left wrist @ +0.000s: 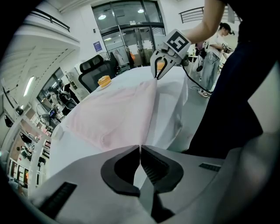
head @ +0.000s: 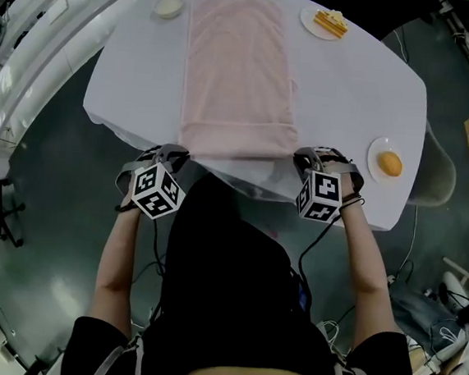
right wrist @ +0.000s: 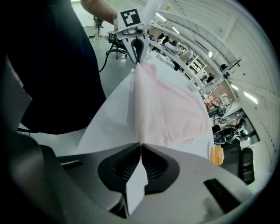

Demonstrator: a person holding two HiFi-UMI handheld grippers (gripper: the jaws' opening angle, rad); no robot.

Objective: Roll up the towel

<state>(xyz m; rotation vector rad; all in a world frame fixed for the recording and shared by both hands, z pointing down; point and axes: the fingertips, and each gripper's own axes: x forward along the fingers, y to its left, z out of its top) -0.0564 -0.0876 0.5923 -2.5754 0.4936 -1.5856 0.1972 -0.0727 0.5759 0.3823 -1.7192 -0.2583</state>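
a pink towel (head: 242, 68) lies spread flat down the middle of a surface (head: 364, 80) covered with a white cloth (head: 244, 177). its long sides run away from the person and its near short edge sits at the surface's near rim.

the left hand-held gripper (left wrist: 140, 151) is at the towel's near left corner. its jaws are pressed together, pinching that corner, and a strip of white fabric passes down between the pads as well. the right hand-held gripper (right wrist: 140, 148) is at the near right corner, its jaws likewise pressed together on the towel corner with a strip of white fabric caught in the gap. both point steeply down. the towel's near edge runs in a straight raised line from one pair of jaws to the other, and the white cloth lifts into a ridge with it.

the rest of the towel is flat and unrolled. beyond it, a small dish (head: 168, 6) stands just off the far left corner, and a plate (head: 310, 18) with a yellow cake stands off the far right corner. another plate (head: 376, 151) with an orange lump sits near the right hand-held gripper, apart from the towel.
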